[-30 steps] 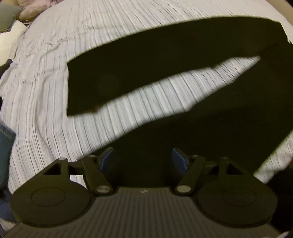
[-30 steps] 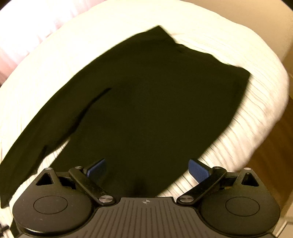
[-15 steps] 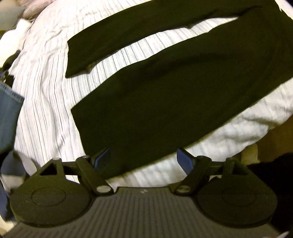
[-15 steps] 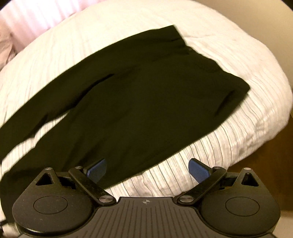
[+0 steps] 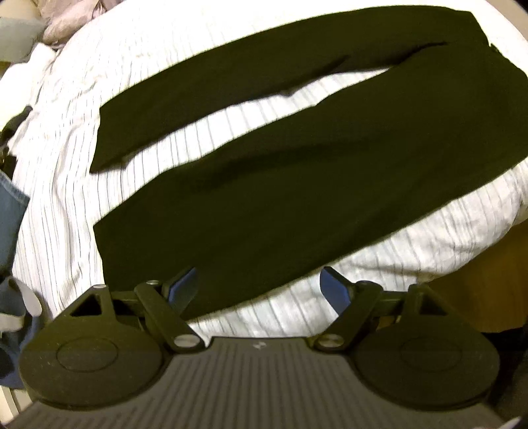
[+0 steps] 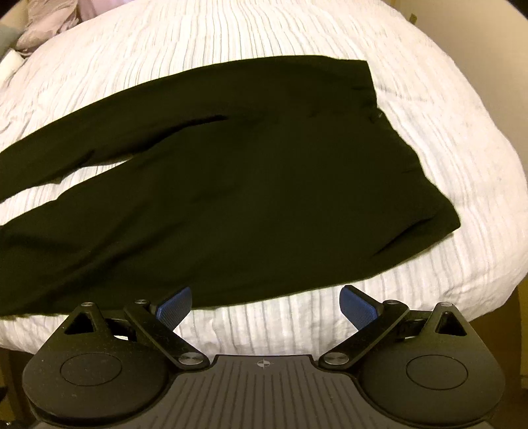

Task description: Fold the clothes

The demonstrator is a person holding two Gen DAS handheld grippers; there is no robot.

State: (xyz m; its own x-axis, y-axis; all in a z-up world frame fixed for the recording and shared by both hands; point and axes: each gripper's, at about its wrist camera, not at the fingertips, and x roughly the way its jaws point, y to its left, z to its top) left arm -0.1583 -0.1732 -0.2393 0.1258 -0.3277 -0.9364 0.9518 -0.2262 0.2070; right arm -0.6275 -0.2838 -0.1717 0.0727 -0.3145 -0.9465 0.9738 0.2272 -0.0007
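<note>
We look down on a bed [image 6: 297, 36] with a white striped cover, and on it a pair of black trousers [image 6: 247, 184] lies spread flat, unfolded. The waistband [image 6: 406, 145] is at the right, the two legs run away to the left, and a wedge of cover shows between them.

A second ago the trousers filled both views, with dark cloth right up between the fingers of each tool. Now both views sit further back: the whole garment shows, and a strip of bare cover lies between its near edge and each tool. We read that as the cloth having been let down and released.

Our left gripper [image 5: 259, 290] is spread wide and holds nothing, near the hem [image 5: 99, 241] of the nearer leg. Our right gripper [image 6: 265, 307] is equally wide and empty, just short of the near edge, toward the waist.

For the task, the trousers lie flat with legs parted. We judge the next fold would bring one leg over the other.

At far left, other laundry [image 5: 56, 23] sits bunched.
</note>
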